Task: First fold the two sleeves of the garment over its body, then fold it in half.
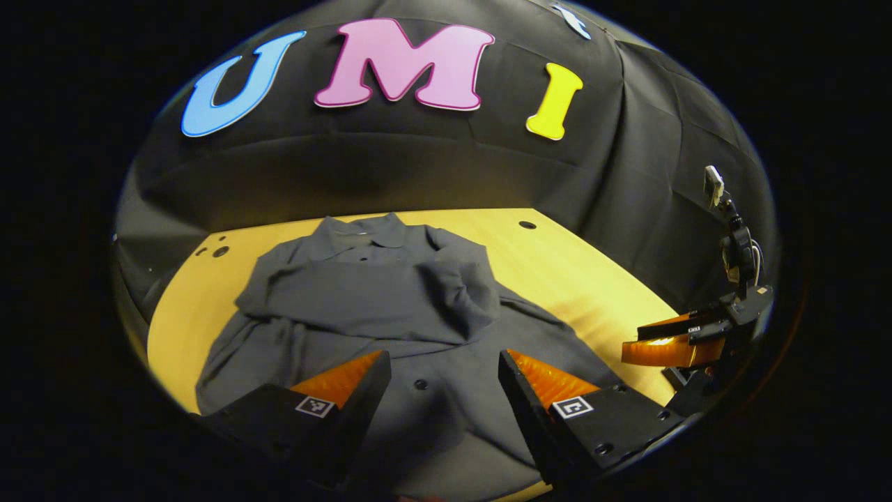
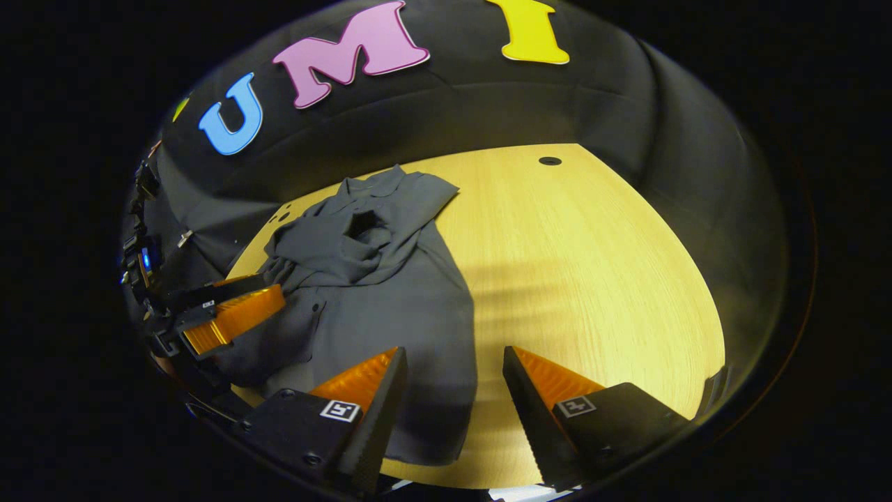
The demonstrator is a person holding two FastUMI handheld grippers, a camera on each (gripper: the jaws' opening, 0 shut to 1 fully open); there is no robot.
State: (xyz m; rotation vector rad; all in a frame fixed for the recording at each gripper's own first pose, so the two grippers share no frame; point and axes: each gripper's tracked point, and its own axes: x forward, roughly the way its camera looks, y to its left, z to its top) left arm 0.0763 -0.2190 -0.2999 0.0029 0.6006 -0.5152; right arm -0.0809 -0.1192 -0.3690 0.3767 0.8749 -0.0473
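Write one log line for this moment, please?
sleeves: folded over shirt | half-fold: not yet | left claw: open | right claw: open | table

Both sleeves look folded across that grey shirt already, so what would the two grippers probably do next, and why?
Probably lower both open grippers, left gripper and right gripper, onto the shirt's near hem to pinch it. The sleeves already lie crossed over the body, so folding in half remains.

Wooden table [image 2: 592, 279] with round holes [image 2: 550, 161]
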